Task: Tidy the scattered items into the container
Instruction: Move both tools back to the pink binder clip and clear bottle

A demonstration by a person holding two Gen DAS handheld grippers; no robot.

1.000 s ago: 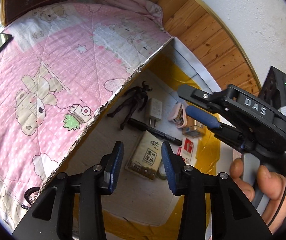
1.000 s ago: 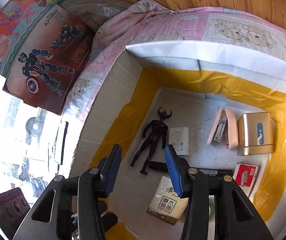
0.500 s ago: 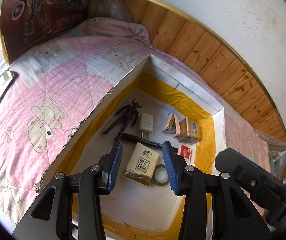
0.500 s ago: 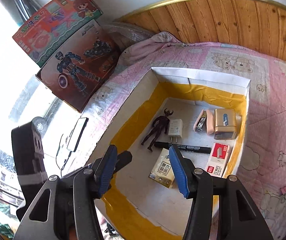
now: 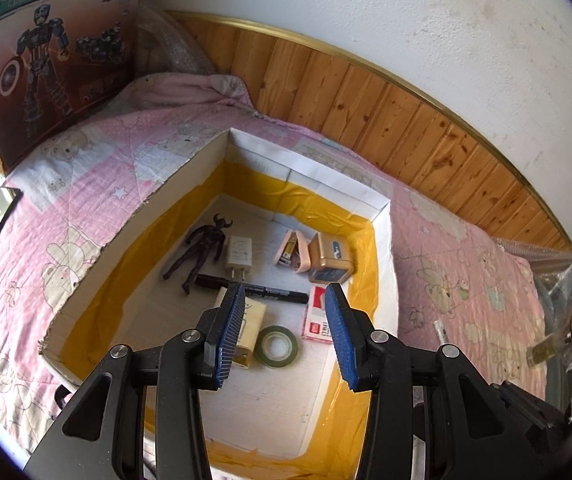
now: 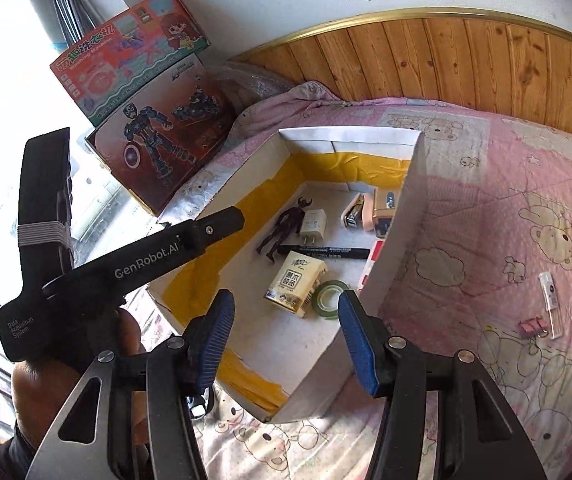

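Box (image 5: 382,216), white with yellow tape inside, sits on the pink quilt (image 6: 506,208) and already holds a dark figure (image 5: 201,246), charger (image 5: 239,254), marker (image 5: 253,286), tissue pack (image 6: 296,280) and tape roll (image 5: 277,346). Over the last second both grippers have pulled up and back from inside the box. The left gripper (image 5: 281,336) and right gripper (image 6: 286,336) hang above it, jaws apart, holding nothing. Right of the box, a clear tube (image 6: 549,304) and pink clip (image 6: 532,329) still lie on the quilt, likely next.
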